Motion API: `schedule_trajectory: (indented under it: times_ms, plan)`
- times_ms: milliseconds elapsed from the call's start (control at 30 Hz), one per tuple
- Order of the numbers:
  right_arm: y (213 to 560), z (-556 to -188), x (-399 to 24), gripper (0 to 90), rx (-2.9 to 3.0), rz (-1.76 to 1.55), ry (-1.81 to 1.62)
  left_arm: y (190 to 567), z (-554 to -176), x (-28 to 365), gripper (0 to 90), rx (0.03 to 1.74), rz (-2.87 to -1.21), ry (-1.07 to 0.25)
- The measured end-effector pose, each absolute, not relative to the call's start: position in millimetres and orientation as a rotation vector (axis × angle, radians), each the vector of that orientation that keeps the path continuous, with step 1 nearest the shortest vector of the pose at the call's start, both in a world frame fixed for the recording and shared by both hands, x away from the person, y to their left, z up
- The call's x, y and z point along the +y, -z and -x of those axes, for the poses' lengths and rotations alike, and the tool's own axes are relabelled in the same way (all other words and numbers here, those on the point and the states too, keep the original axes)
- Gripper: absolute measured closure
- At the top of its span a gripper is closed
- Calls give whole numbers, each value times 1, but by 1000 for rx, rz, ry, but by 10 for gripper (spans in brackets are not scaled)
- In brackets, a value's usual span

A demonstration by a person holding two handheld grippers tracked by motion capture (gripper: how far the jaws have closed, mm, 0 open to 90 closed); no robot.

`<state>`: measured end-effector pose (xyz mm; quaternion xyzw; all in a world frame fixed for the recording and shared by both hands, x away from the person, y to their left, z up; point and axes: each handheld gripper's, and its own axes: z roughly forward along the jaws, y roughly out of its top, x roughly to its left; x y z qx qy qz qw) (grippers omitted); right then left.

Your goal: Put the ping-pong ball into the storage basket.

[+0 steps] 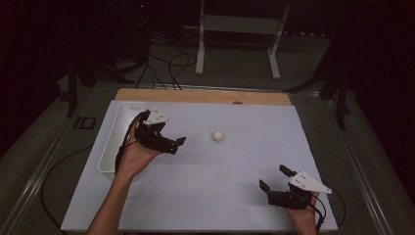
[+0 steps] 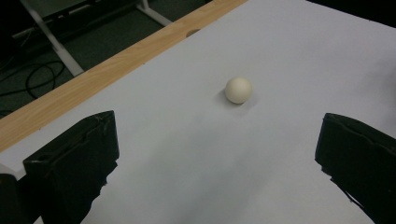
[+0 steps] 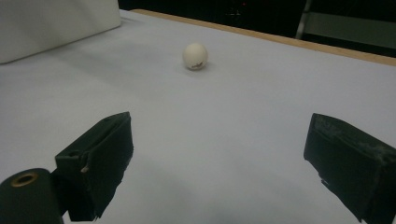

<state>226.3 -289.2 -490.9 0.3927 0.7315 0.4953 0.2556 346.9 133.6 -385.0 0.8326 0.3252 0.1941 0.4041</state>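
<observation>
A small white ball rests on the white table sheet, a little past the middle. My left gripper is held just left of the ball, pointing at it, with its jaws wide apart and nothing between them. From the left gripper view the ball lies ahead of the open left gripper. My right gripper hovers near the front right corner, open and empty. In the right gripper view the ball sits well beyond the open right gripper.
A long white tray lies along the left edge of the sheet, behind the left hand; its wall shows in the right gripper view. A wooden strip runs along the far edge. Cables and a stand's legs are on the floor beyond.
</observation>
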Motion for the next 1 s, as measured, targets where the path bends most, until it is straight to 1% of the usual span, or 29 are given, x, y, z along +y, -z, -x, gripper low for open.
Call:
schedule_trajectory:
  times_ms: [600,1000]
  plan:
    - [491,-226,-289,77,1988,-1066,-1345,374,-359,123,3,795,-2133,-495]
    - [491,-227,-289,77,1989,-1065,-1347,378,-370,119,3,811,-2154,-475]
